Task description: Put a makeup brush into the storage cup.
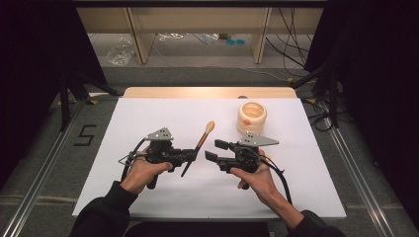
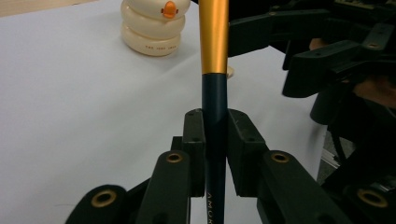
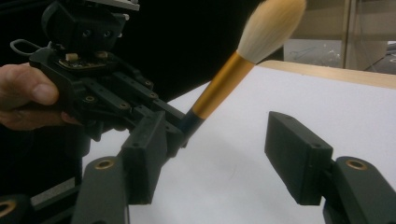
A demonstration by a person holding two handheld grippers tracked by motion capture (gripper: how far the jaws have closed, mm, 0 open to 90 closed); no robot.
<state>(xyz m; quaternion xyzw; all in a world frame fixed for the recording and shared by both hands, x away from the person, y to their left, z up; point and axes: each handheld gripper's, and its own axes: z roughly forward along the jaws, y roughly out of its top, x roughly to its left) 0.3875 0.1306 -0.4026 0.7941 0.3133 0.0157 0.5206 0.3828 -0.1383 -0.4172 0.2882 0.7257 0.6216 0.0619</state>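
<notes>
A makeup brush [image 1: 202, 140] with a dark handle, gold ferrule and cream bristles is held tilted above the white sheet, bristles pointing away. My left gripper [image 1: 190, 156] is shut on its handle; in the left gripper view the brush [image 2: 215, 46] stands up between the closed pads [image 2: 194, 140]. My right gripper [image 1: 214, 150] is open just right of the brush, with nothing between its jaws. In the right gripper view the brush [image 3: 226, 81] slants up past the open gripper [image 3: 219, 156], with the left gripper [image 3: 180, 128] clamped on its handle. A cream ringed holder [image 1: 251, 117] with an orange knob stands behind the right gripper.
The white sheet [image 1: 148, 118] covers a wooden table [image 1: 207, 92]. Black curtains hang on both sides. Wooden shelf legs [image 1: 139, 39] and cables [image 1: 291, 44] lie beyond the far edge. The ringed holder [image 2: 152, 28] stands far left in the left gripper view.
</notes>
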